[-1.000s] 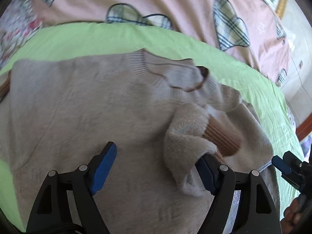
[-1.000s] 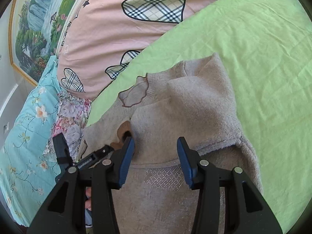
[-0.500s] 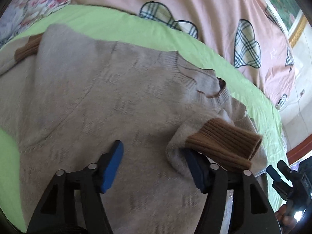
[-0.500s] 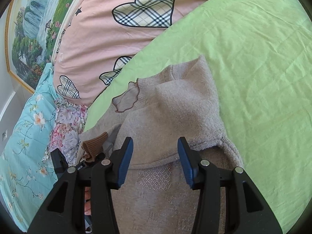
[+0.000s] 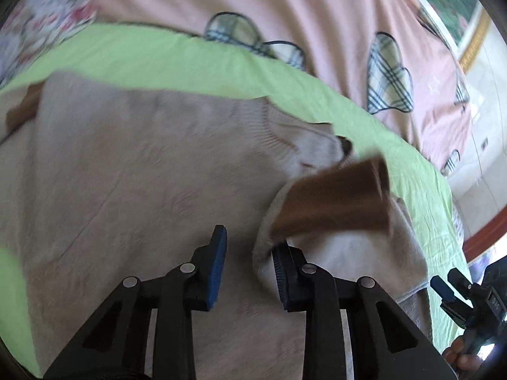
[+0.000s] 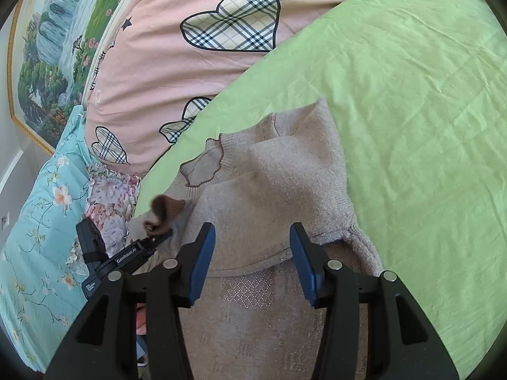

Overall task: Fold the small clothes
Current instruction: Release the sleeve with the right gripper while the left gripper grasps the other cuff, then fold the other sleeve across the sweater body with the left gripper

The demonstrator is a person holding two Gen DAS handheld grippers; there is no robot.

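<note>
two grippers over one beige sweater

two of my grippers sit low over the sweater, and the only writing i can read is white lettering on the side of my left gripper as seen from the right wrist camera: it looks like "genrobot.ai", with a smaller white label below it too small to make out.

nearest in the left wrist view, my left gripper has just been closing; its blue pads now stand a narrow gap apart. the sleeve is draped over the outer side of the right-hand finger rather than between the pads, and nothing but the flat knit shows in the gap, so i read the jaws as not gripping. just past that finger the brown ribbed cuff sticks up, blurred. beyond it lies the neckline with its brown trim, and a second brown cuff at the far left edge.

my right gripper holds its jaws about half apart, released, hovering over the folded edge of the sweater with no cloth pinched; whether the pads brush the knit i cannot tell. a patch of small shiny dots lies just under it.

the sweater lies spread on a green sheet. further back is a pink duvet with plaid hearts, floral bedding to the left, and a landscape picture behind.
</note>
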